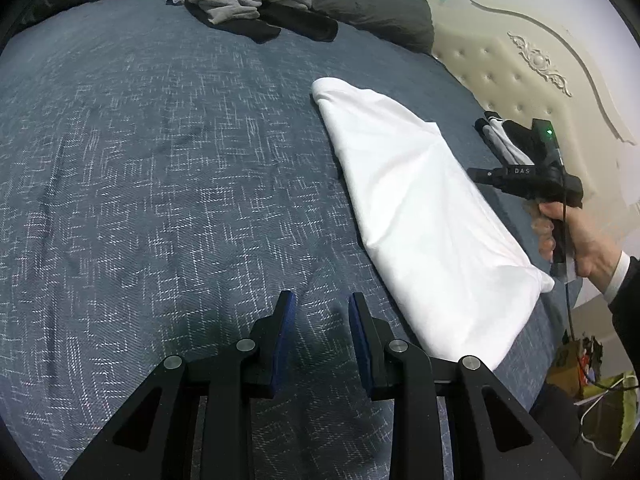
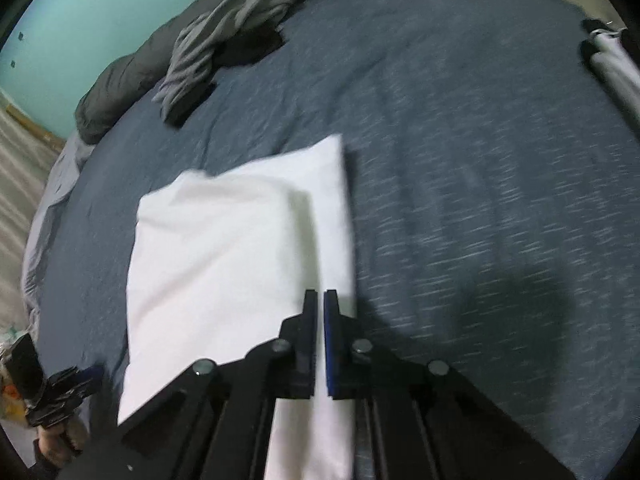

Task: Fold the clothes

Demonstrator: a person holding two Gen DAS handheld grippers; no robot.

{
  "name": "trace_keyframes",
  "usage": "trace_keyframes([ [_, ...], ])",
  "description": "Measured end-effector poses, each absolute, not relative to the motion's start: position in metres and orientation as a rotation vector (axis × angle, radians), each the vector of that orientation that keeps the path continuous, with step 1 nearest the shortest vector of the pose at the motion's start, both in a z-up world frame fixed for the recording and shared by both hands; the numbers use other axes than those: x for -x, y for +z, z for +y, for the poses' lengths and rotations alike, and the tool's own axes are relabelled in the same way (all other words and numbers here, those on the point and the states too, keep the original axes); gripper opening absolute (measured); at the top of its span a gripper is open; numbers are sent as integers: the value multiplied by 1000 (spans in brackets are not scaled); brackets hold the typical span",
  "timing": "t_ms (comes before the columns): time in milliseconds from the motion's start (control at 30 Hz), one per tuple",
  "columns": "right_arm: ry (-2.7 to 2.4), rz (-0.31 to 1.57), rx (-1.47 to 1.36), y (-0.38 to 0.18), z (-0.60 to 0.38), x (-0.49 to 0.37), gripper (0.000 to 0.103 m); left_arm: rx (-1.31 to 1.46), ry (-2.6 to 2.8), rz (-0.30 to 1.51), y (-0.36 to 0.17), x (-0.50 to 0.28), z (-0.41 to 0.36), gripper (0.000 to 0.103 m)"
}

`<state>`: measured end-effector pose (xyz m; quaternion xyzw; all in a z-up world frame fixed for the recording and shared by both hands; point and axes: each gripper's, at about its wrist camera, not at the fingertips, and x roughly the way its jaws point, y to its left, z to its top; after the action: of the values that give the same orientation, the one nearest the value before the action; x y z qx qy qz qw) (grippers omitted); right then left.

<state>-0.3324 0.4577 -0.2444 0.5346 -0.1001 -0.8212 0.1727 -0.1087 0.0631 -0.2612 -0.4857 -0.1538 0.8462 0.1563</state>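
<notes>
Folded white garment point(image 1: 424, 216) lies flat on the blue-grey bedspread point(image 1: 160, 160), near the bed's edge by the cream headboard point(image 1: 520, 76).

Left gripper point(image 1: 322, 300): jaws partly spread, nothing between them, hovering over bare bedspread just beside the garment's near end.

Right gripper point(image 2: 323, 296): jaws pressed together, empty, tips above the garment's right-hand edge. No cloth pinched. Right wrist view is motion-blurred. A hand point(image 1: 568, 236) grips its handle.

A heap of grey and black clothes point(image 1: 256, 0) sits at the far side, against a dark grey duvet point(image 1: 380, 4). Another folded black-and-white item point(image 1: 500, 140) lies beyond the right gripper, close to the headboard.
</notes>
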Motion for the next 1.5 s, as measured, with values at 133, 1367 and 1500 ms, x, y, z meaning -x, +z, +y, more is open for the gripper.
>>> trace_keyframes([
  [133, -2316, -393, -1478, -231, 473, 325, 5, 1387, 2418, -436, -260, 107, 65, 30],
  [1367, -2116, -574, -1606, -237, 505, 180, 32, 1317, 2298, -278, -237, 88, 140, 30],
  [1500, -2105, -591, -1603, -241, 505, 168, 32, 1328, 2293, -262, -240, 84, 145, 30],
])
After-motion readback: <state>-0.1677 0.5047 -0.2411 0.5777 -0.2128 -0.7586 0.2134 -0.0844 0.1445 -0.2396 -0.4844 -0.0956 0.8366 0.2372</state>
